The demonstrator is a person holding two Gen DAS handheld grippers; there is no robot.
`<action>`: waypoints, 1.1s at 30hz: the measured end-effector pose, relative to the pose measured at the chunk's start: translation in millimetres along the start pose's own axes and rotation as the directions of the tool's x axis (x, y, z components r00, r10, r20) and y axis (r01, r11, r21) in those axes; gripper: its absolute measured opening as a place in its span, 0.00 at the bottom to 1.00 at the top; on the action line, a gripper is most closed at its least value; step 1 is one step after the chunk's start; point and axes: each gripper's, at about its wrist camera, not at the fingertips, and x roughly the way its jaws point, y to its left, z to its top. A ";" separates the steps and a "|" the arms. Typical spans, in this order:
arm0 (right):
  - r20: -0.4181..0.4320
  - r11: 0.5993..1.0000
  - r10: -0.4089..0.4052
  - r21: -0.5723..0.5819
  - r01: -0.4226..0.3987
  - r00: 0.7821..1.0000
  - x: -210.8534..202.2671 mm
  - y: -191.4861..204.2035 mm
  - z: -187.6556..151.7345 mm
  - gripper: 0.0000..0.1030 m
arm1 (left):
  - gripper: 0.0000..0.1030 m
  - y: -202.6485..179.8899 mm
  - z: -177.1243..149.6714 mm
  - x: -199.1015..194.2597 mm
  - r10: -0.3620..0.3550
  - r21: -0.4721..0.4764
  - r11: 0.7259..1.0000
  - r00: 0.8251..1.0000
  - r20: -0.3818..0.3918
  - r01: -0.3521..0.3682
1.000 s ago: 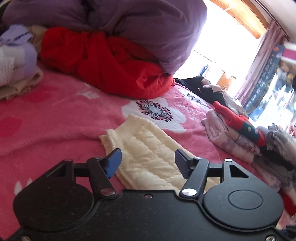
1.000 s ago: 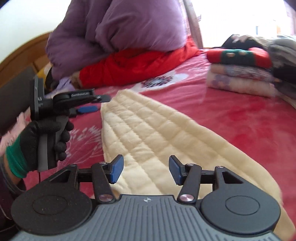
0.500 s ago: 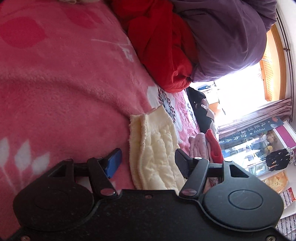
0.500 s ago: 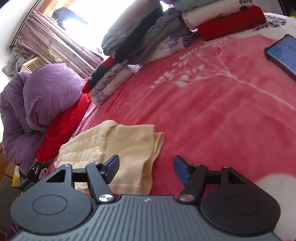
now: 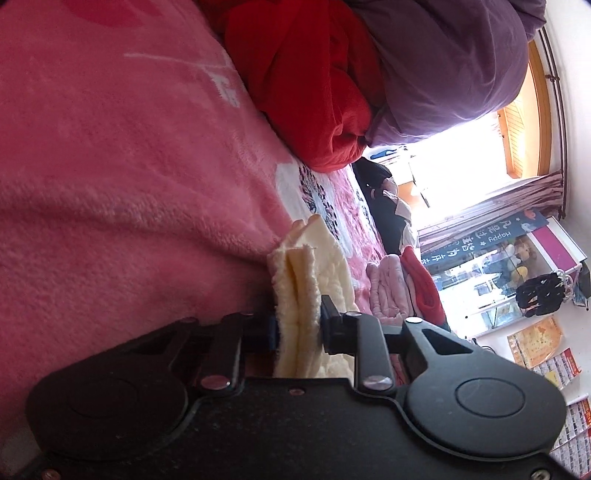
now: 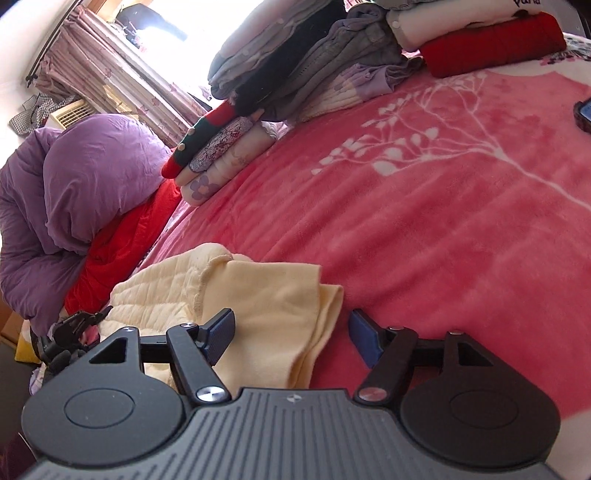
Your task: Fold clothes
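The cream quilted garment (image 6: 229, 295) lies on the pink bed (image 6: 424, 240), soft, light and floppy. Left tongs (image 5: 297, 326) clamp its layered edge; right tongs (image 6: 291, 332) gape apart, its corner at their 11 o'clock, best pinched there.

We can read "HAPPY" on the dark blue banner (image 5: 484, 236) by the window, beside characters too small for us to make out. On a white folded garment (image 6: 476, 18) we see cut-off letters, perhaps "pand".
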 end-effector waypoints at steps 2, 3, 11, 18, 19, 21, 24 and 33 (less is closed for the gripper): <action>0.002 1.000 -0.003 -0.008 0.003 1.000 1.0 1.3 -0.3 0.68 | 0.14 -8.0 -2.1 -5.0 -0.005 0.028 1.000 1.000 0.024 0.004; 0.003 1.000 -0.004 -0.011 0.004 1.000 1.4 1.9 -0.4 0.67 | 0.14 -14.5 -3.5 -8.1 -0.003 0.048 0.999 0.999 0.037 0.002; 0.011 1.000 -0.017 -0.017 0.017 1.000 -1.6 2.9 -1.2 0.61 | 0.14 -137.4 -47.3 -51.5 -0.087 0.416 0.909 0.987 0.136 0.023; 0.007 0.993 0.064 0.097 -0.064 0.998 -9.0 -13.8 4.4 0.55 | 0.13 -232.0 -144.0 -66.4 -0.111 0.721 0.692 0.980 0.162 -0.041; 0.006 0.991 0.076 0.112 -0.077 0.997 -10.0 -16.1 5.2 0.55 | 0.13 -239.0 -162.0 -65.0 -0.110 0.763 0.644 0.981 0.162 -0.054; 0.006 0.984 0.102 0.144 -0.102 0.995 -12.6 -20.5 6.9 0.55 | 0.13 -251.0 -198.0 -60.7 -0.106 0.837 0.542 0.982 0.160 -0.078; 0.011 0.972 0.141 0.187 -0.141 0.990 -17.2 -25.2 10.9 0.55 | 0.14 -254.4 -249.2 -44.3 -0.075 0.914 0.391 0.986 0.149 -0.108; 0.061 0.949 0.207 0.231 -0.216 0.976 -39.5 -41.7 24.0 0.56 | 0.14 -241.7 -385.0 -18.4 -0.031 0.989 -0.069 0.991 0.127 -0.128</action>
